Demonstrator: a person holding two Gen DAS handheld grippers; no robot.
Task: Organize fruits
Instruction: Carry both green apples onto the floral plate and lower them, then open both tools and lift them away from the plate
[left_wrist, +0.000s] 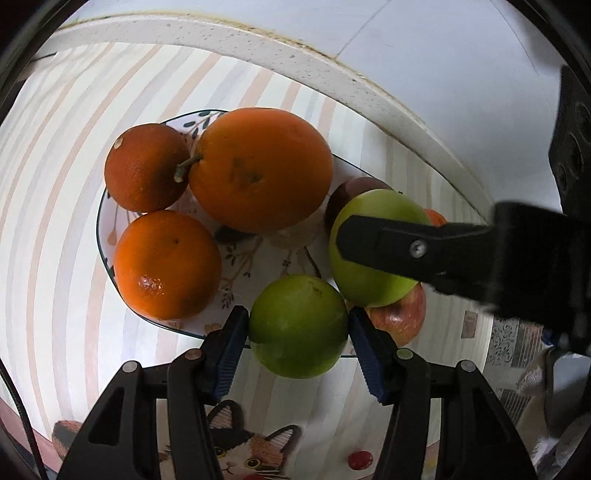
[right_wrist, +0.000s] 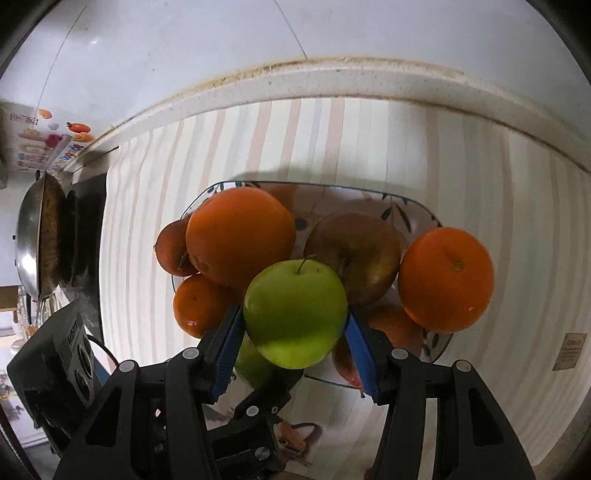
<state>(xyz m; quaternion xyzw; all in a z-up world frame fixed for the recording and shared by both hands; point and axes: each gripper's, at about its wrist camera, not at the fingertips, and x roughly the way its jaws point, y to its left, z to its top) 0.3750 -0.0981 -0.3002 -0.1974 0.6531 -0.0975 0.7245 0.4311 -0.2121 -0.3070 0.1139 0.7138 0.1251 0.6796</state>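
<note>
Step in hand, as judged: both grippers are placing or lifting green fruit at the near side of the plate (right_wrist: 424, 212); which of the two cannot be told.

Left gripper (left_wrist: 298, 323): its blue pads (left_wrist: 231, 350) are clamped on either flank of a round green fruit (left_wrist: 297, 326), which sits squarely between them over the plate's near rim.

Right gripper (right_wrist: 294, 321): closed on a green apple (right_wrist: 295, 314), stem uppermost, held over the near part of the plate, above a red apple (right_wrist: 345, 363) and just in front of a brownish apple (right_wrist: 354, 254).

The two green fruits are just beside each other, nearly touching. Four oranges occupy the plate: a large orange (right_wrist: 240, 236) and two smaller behind the left gripper, one more orange (right_wrist: 445, 278) on the right.

Next move calls for free space on a crowded plate and for keeping the two grippers clear of each other; a careless release may set the piled fruit rolling.
</note>
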